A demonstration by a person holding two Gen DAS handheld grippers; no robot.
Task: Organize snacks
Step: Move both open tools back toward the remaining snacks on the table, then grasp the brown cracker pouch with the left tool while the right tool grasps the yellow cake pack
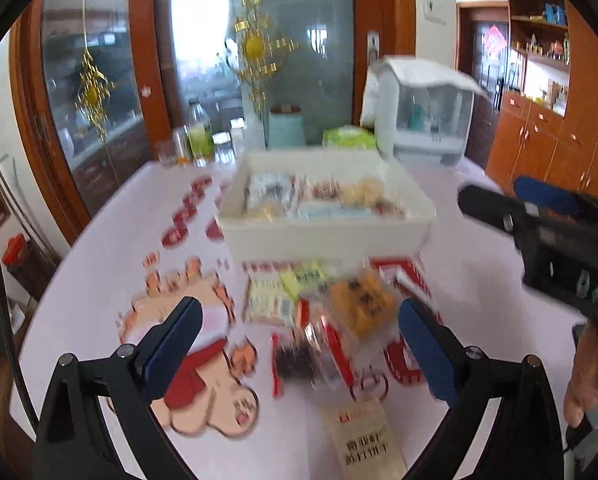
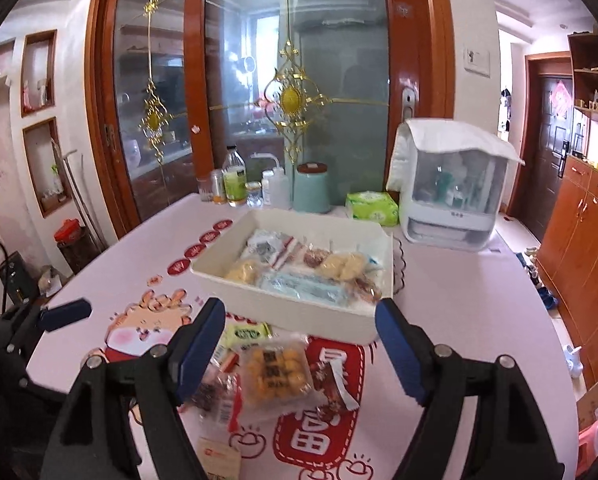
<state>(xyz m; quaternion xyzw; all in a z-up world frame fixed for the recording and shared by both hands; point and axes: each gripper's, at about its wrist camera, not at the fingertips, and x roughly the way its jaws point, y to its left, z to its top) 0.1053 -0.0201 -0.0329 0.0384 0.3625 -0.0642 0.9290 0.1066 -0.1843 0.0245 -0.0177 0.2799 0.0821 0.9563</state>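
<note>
Snacks (image 2: pixel 275 376) lie loose at lower centre of the right wrist view, just below the white bin (image 2: pixel 299 316), which already holds several packets. By that, the task looks partly done: a handful of packets are left on the table (image 2: pixel 459 320). Both the left gripper (image 1: pixel 299 340) and right gripper (image 2: pixel 299 344) gape wide, holding nothing. A tan packet (image 1: pixel 363 440) bears Chinese print, too blurred to read.

Both wrist views look forward, close above the table (image 1: pixel 99 240), sharing the white bin (image 2: pixel 291 312).
</note>
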